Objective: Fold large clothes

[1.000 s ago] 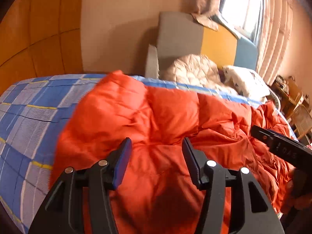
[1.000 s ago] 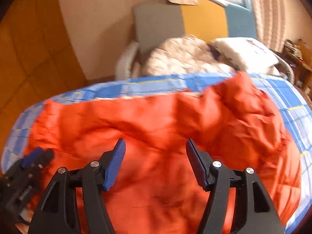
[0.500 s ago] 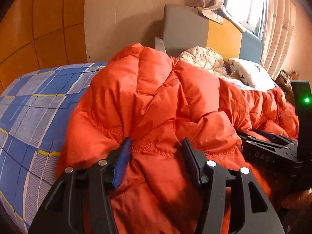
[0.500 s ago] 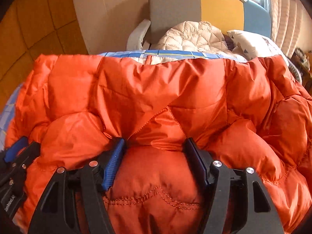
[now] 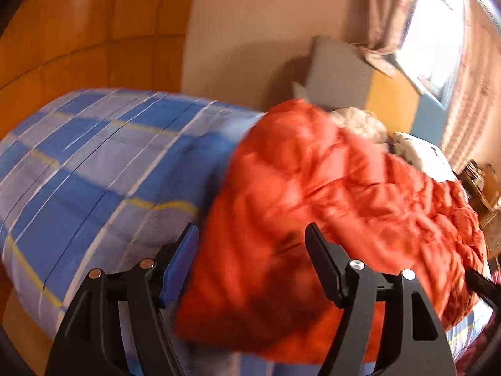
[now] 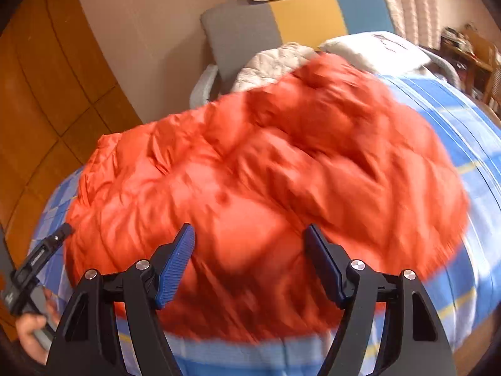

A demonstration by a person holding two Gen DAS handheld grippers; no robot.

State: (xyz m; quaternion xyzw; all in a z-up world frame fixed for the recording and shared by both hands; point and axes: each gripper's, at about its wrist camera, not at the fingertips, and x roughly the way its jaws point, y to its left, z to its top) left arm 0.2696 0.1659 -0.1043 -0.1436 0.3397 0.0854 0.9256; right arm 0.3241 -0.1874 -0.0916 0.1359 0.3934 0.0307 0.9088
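Note:
A large orange puffer jacket (image 5: 328,206) lies bunched on a bed with a blue plaid cover (image 5: 94,169). It fills the middle of the right wrist view (image 6: 266,172). My left gripper (image 5: 252,263) is open and empty, hovering above the jacket's left edge. My right gripper (image 6: 249,263) is open and empty above the jacket's near part. The left gripper also shows at the far left of the right wrist view (image 6: 40,257), held in a hand. Both views are motion-blurred.
A beige quilted garment (image 6: 275,59) and a white pillow (image 6: 375,50) lie at the bed's far end, before a grey, yellow and blue headboard (image 6: 281,18). An orange panelled wall (image 5: 78,31) stands to the left. A wooden table (image 6: 469,50) stands at the right.
Both grippers let go of the jacket and pulled back and up. The raised jacket has dropped onto the bed in a flatter heap.

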